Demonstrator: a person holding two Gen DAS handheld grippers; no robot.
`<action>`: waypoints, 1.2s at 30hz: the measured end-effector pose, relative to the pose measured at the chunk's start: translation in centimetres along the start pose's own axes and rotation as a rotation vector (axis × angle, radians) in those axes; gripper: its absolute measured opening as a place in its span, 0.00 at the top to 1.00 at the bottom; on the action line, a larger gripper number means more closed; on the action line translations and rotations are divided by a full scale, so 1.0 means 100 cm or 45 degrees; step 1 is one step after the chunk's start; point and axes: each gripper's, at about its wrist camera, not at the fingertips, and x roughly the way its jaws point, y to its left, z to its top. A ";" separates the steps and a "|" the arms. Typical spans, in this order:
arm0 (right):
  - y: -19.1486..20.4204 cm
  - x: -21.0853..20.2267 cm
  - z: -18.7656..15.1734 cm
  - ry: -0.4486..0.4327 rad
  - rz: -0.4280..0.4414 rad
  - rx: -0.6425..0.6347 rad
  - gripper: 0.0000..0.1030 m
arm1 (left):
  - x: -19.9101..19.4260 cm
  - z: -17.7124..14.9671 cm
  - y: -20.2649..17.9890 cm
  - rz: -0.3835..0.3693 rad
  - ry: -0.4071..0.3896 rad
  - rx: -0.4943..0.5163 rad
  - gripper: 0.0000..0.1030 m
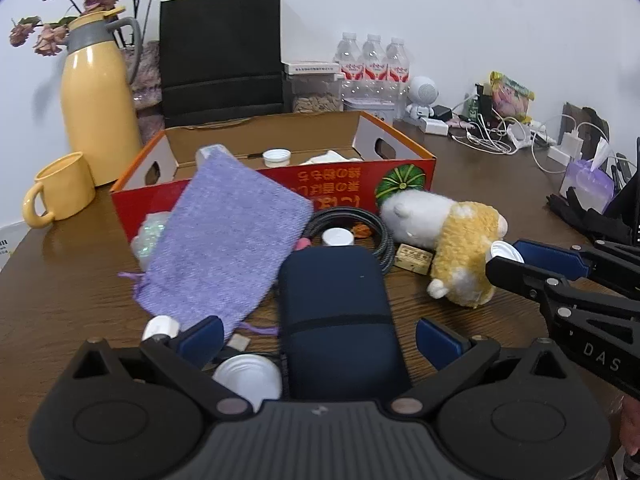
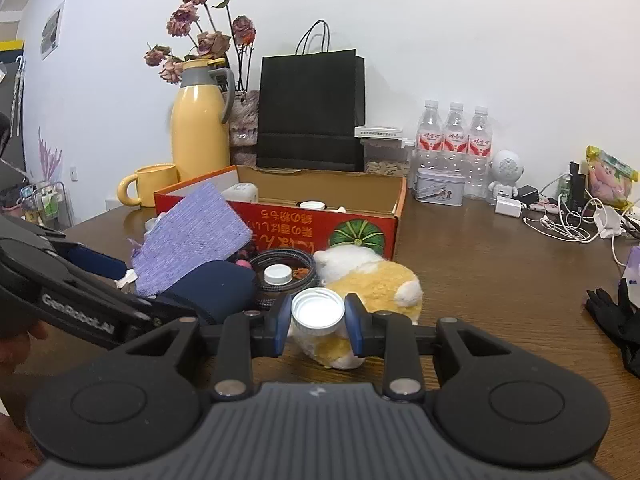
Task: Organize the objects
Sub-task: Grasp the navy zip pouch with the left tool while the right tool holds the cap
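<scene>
My right gripper (image 2: 318, 320) is shut on a white bottle cap (image 2: 318, 310), held above the yellow and white plush toy (image 2: 372, 280). It comes into the left wrist view from the right, where the cap (image 1: 506, 252) shows between its blue pads. My left gripper (image 1: 320, 338) is open, its pads on either side of a dark navy pouch (image 1: 332, 312) without touching it. A purple knitted bag (image 1: 224, 248) leans on the red cardboard box (image 1: 280, 176). Another white cap (image 1: 338, 237) sits inside a coiled black cable (image 1: 376, 232).
A yellow thermos (image 1: 96, 120) and a yellow mug (image 1: 60, 188) stand left of the box, a black paper bag (image 1: 220, 60) and three water bottles (image 1: 374, 60) behind it. Chargers and white cords (image 1: 492, 136) clutter the back right. Black gloves (image 2: 616, 320) lie at the right.
</scene>
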 end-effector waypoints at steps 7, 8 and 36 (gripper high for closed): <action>-0.008 0.002 -0.002 -0.004 0.004 0.028 0.72 | 0.021 0.004 -0.012 0.056 0.074 0.000 0.11; -0.009 0.002 -0.003 -0.004 0.006 0.030 0.72 | 0.024 0.004 -0.012 0.055 0.086 -0.012 0.13; 0.001 0.008 0.010 -0.014 0.000 0.025 0.72 | 0.014 0.007 0.000 0.011 0.049 -0.115 0.39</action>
